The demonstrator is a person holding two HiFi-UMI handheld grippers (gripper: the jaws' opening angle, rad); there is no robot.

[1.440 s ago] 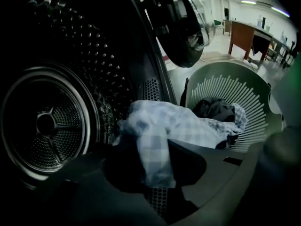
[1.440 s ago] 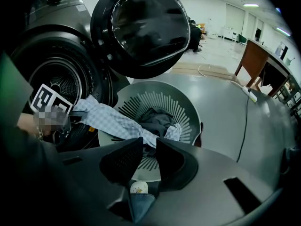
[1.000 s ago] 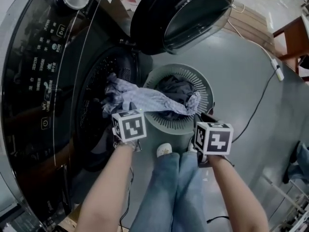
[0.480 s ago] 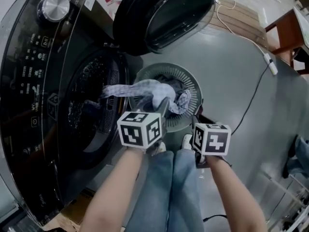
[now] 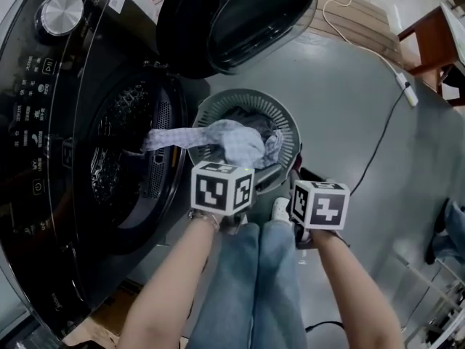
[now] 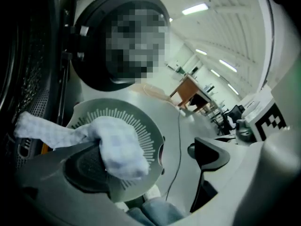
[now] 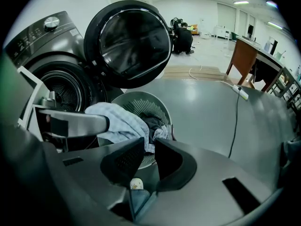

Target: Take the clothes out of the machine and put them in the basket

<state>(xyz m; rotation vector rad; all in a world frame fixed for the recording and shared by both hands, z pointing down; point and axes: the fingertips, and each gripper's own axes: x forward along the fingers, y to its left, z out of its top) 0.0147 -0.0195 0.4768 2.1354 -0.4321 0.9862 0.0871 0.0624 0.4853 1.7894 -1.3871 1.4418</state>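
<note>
- My left gripper (image 6: 150, 152) is spreading wide, its jaws just opening; the pale cloth (image 5: 234, 141) is lying loose against one pad.
- The cloth is draping from the machine (image 5: 109, 158) over the basket (image 5: 285, 119) rim.
- My right gripper (image 7: 146, 147) is hovering nearly closed, empty.

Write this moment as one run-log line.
left hand-held gripper: jaws just opened, light cloth loose at one jaw | light cloth: trails from machine into basket | right hand-held gripper: shut
</note>
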